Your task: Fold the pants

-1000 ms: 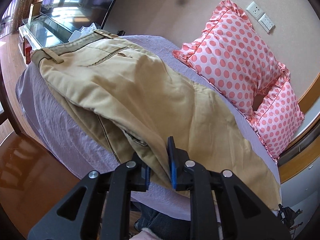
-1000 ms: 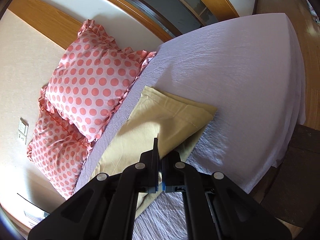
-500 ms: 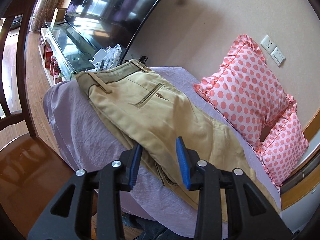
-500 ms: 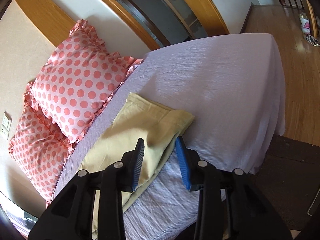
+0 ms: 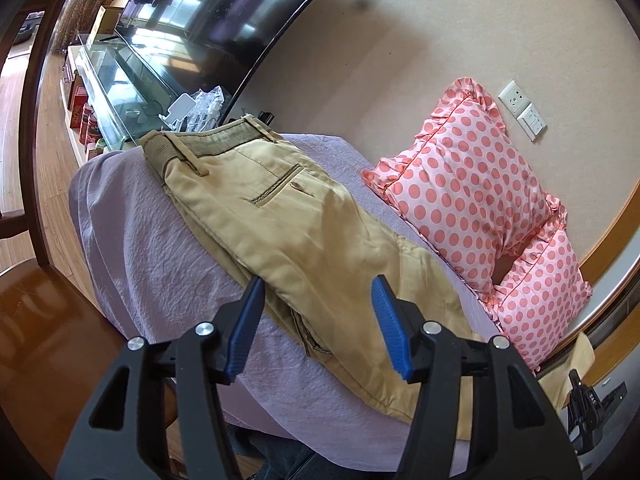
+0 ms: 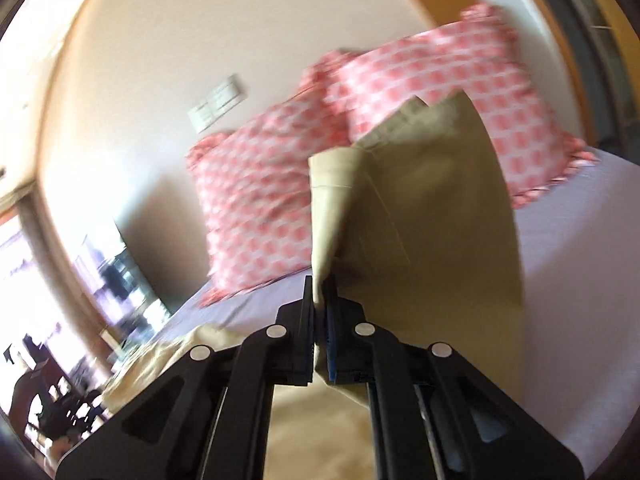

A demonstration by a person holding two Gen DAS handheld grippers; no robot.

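Observation:
Tan pants (image 5: pixel 304 240) lie folded lengthwise on the lilac bed sheet (image 5: pixel 152 256), waistband at the far left. My left gripper (image 5: pixel 320 320) is open and empty, held just above the pants near the seat. My right gripper (image 6: pixel 319 312) is shut on the leg ends of the pants (image 6: pixel 420 216) and holds them lifted off the bed; that view is blurred. The right gripper also shows at the lower right of the left wrist view (image 5: pixel 588 404).
Two pink polka-dot pillows (image 5: pixel 472 196) lean on the wall behind the pants. A TV (image 5: pixel 224 8) on a glass stand (image 5: pixel 116 92) is at the far left. A dark wooden chair (image 5: pixel 36 312) stands by the bed's near corner.
My left gripper let go of the pants, opened wide and pulled back. My right gripper opened, then shut on the leg ends and lifted them, swinging toward the waistband side.

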